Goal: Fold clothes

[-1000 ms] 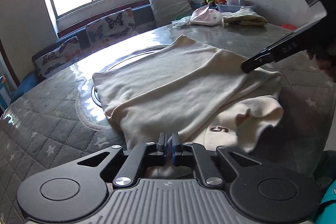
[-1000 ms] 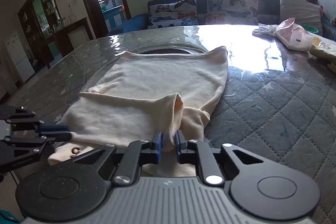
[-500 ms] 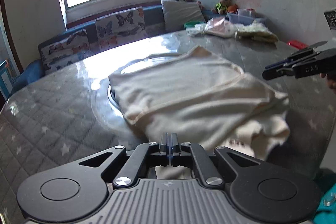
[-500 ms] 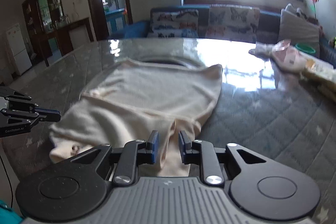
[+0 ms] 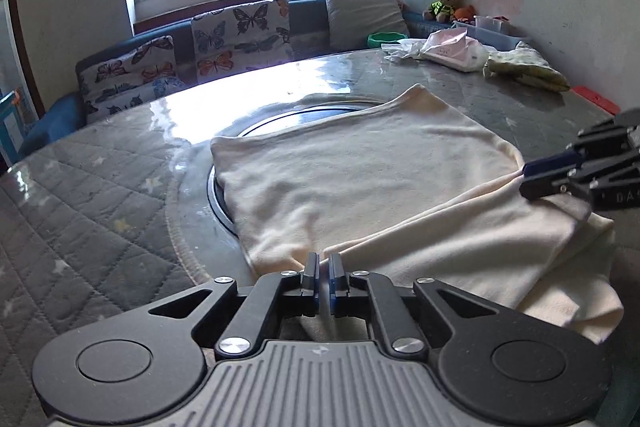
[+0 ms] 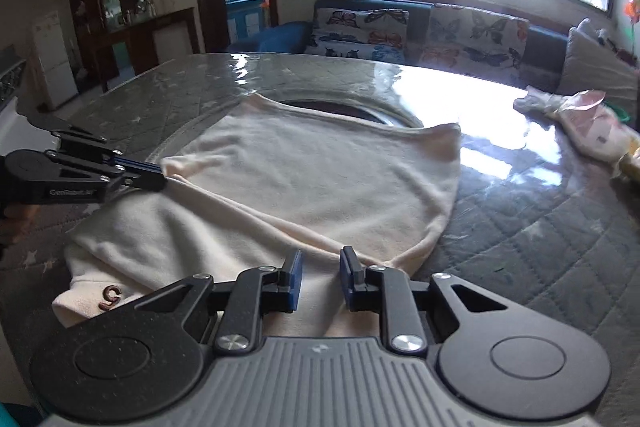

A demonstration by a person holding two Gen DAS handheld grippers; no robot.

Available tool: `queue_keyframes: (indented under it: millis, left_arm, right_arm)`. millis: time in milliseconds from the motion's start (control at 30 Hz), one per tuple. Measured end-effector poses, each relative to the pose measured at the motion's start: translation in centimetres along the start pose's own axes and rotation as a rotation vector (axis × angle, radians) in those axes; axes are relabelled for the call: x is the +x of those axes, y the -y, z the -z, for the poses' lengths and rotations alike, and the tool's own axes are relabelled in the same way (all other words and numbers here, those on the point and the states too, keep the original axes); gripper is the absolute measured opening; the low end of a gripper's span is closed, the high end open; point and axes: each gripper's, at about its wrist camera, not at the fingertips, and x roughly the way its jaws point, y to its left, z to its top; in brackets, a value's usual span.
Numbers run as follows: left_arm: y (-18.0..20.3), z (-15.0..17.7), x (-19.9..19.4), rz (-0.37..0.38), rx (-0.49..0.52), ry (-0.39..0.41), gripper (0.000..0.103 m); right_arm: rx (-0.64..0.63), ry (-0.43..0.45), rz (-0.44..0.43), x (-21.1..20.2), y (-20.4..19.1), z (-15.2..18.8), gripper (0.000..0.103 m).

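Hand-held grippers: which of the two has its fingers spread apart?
The right hand-held gripper: a clear gap shows between its blue pads over the cream garment. The left hand-held gripper is pinched on the cloth's fold.

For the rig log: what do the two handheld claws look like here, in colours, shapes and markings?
Both match: a grey ribbed body, two round black discs, black linkage arms with silver pivot screws, and blue pads on the fingertips. The left claw shows white lettering along its side in the right wrist view, too blurred to read. The right claw shows partial white letters, "DA", in the left wrist view. No cables or sleeves are visible.
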Motion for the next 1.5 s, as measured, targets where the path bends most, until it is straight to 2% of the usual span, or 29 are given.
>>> queue_keyframes:
  millis: [67, 233, 333, 367, 500, 667, 800, 900, 1033, 1100, 1167, 1233, 1267, 1367, 1500]
  left_arm:
    - [0.8, -0.1, -1.0, 0.020, 0.026, 0.017, 0.015]
    - [4.7, 0.9, -1.4, 0.107, 0.146, 0.003, 0.016]
    - [5.4, 2.4, -2.0, 0.106, 0.221, -0.015, 0.017]
    - [5.3, 2.8, -2.4, 0.106, 0.237, -0.016, 0.017]
    - [3.6, 3.7, -3.6, 0.090, 0.229, -0.039, 0.017]
    - [3.2, 4.0, -4.0, 0.085, 0.225, -0.043, 0.018]
    - [3.1, 3.6, -4.6, 0.081, 0.205, -0.029, 0.019]
    - [3.0, 3.2, -5.1, 0.077, 0.188, -0.017, 0.024]
    - [4.1, 2.1, -4.8, 0.105, 0.171, 0.030, 0.029]
    - [4.9, 1.8, -4.2, 0.123, 0.174, 0.035, 0.031]
    - [5.5, 1.7, -3.8, 0.138, 0.193, 0.031, 0.031]
    - [5.8, 1.8, -4.2, 0.149, 0.222, 0.039, 0.046]
    - [5.8, 2.0, -4.6, 0.151, 0.234, 0.045, 0.048]
    - [5.3, 2.7, -6.0, 0.163, 0.257, 0.047, 0.049]
    - [5.5, 4.3, -7.7, 0.193, 0.314, 0.030, 0.049]
  right_arm:
    - [-0.017, 0.016, -0.006, -0.8, -0.4, -0.2, 0.030]
    - [-0.134, 0.010, -0.072, -1.4, -2.9, 0.3, 0.034]
    - [-0.193, -0.022, -0.051, -1.0, -3.5, 1.3, 0.035]
    - [-0.207, -0.029, -0.040, -1.0, -3.5, 1.6, 0.038]
    - [-0.224, -0.023, -0.022, -1.8, -3.3, 1.5, 0.040]
    - [-0.196, 0.033, -0.061, -0.8, -4.8, 0.1, 0.042]
    - [-0.218, -0.004, -0.084, 0.9, -5.9, 0.6, 0.042]
    - [-0.256, -0.005, -0.107, -0.2, -6.4, 1.0, 0.042]
    - [-0.223, -0.025, -0.120, -0.9, -6.1, 1.7, 0.042]
    - [-0.206, -0.037, -0.123, -0.9, -6.0, 2.3, 0.047]
    - [-0.204, -0.031, -0.125, -1.4, -5.9, 2.4, 0.054]
    - [-0.202, -0.026, -0.126, -2.0, -5.9, 2.4, 0.056]
    - [-0.198, -0.023, -0.127, -2.3, -5.8, 2.3, 0.058]
    - [-0.182, -0.018, -0.122, -3.6, -5.1, 2.2, 0.059]
    - [-0.234, -0.020, -0.100, -5.3, -4.8, 2.5, 0.062]
